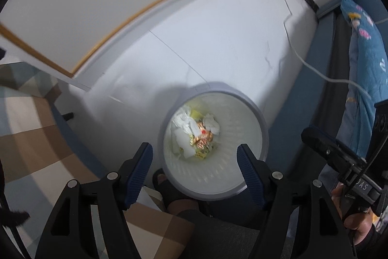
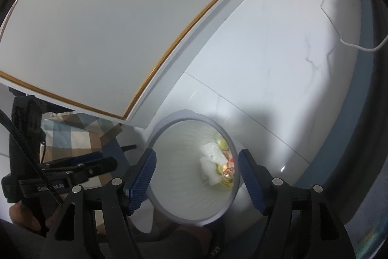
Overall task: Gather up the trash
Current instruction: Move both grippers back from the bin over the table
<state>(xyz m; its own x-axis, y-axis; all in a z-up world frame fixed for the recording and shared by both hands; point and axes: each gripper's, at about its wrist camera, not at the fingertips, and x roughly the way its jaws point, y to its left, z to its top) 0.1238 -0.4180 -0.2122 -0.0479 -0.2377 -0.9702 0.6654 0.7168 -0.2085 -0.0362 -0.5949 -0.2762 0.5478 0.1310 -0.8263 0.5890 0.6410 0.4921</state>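
L gripper [image 1: 195, 155]: fingers spread wide, nothing held.
R gripper [image 2: 196, 162]: fingers spread too, empty.
Bin [image 1: 263, 130]: white, round, seen between and beyond both finger pairs, on pale tile floor [image 1: 218, 40].
Trash [image 1: 196, 135]: tissues + yellow wrapper at bin bottom, framed between L fingers, nearer R gripper's right finger.
Step (judged): drop seems done; grippers to be lifted straight, rim not to be knocked.
Risk: cable [image 1: 312, 67] past right finger, snag to be avoided.
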